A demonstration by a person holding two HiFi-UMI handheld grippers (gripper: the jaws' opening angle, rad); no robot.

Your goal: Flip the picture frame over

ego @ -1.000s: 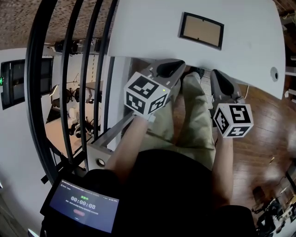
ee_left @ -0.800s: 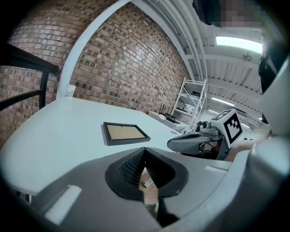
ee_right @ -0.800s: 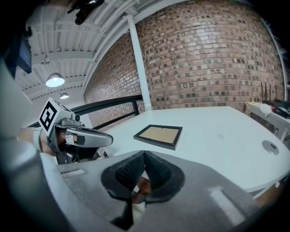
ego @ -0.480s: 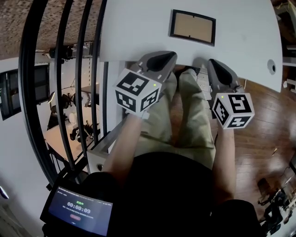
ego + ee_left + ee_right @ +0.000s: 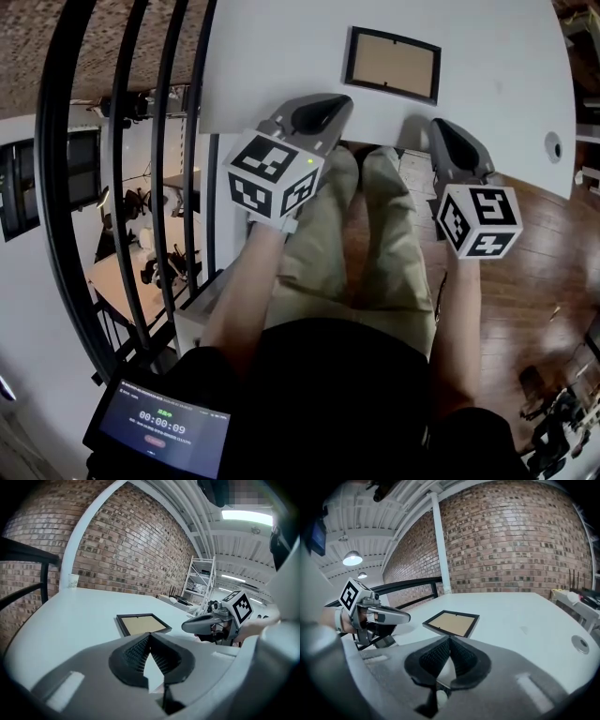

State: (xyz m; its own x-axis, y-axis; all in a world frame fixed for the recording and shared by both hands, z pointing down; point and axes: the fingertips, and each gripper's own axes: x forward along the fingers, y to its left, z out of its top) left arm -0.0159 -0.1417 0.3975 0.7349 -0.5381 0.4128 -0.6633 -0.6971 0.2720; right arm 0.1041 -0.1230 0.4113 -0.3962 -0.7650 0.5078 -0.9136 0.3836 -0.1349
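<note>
On white table (image 5: 497,56), picture frame (image 5: 392,64) flat, clear of edges, left tool (image 5: 323,111) and right tool (image 5: 447,139) clenched empty, near edge

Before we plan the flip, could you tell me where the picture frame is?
In the head view, the picture frame lies flat on the white table, near its front edge, beyond and between the left tongs and the right tongs.

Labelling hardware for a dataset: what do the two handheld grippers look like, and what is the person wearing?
Left gripper and right gripper both have grey shells, black ribbed fingers and a white cube with black square markers. The person wears a black top and khaki trousers.
</note>
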